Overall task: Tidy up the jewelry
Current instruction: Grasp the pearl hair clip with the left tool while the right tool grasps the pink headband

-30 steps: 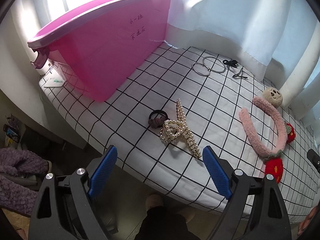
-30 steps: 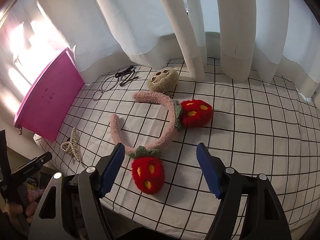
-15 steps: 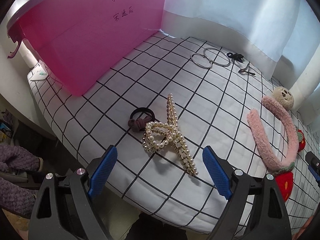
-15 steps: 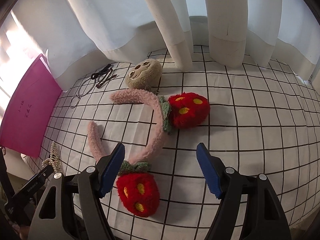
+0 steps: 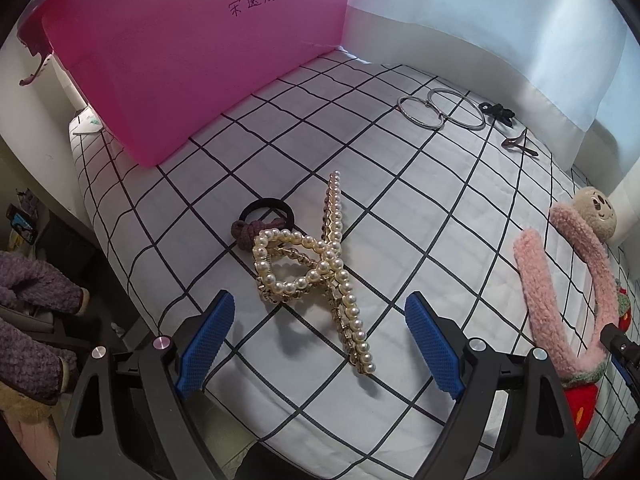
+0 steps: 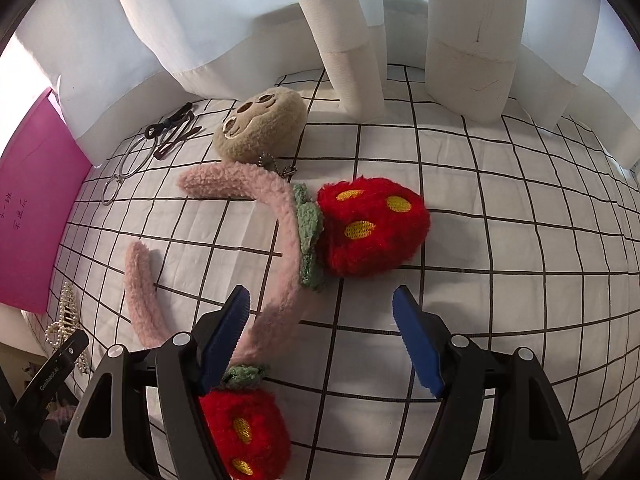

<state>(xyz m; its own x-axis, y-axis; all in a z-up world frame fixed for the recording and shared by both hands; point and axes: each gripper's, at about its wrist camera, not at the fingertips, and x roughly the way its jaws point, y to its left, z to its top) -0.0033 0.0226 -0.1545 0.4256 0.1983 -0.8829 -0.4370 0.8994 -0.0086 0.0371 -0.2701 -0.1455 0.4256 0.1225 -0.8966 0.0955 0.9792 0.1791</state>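
Pearl claw clip point(image 5: 320, 272) lies near the counter's point(image 5: 420, 200) front edge, between the wide-open, empty left tool point(image 5: 320, 344), lined up for grasping.

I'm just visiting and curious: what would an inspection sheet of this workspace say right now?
Surface: white cloth with black grid, creased.
Job's things: pearl hair claw clip touching a dark hair tie; two metal rings; small black clips; pink strawberry headband; tan plush face charm.
Clutter: nothing seen.
Grippers: left claw open above the pearl clip; right claw open above the headband; neither holds anything.
Cables: nothing seen.
Surroundings: pink bin with handwriting; white curtains.
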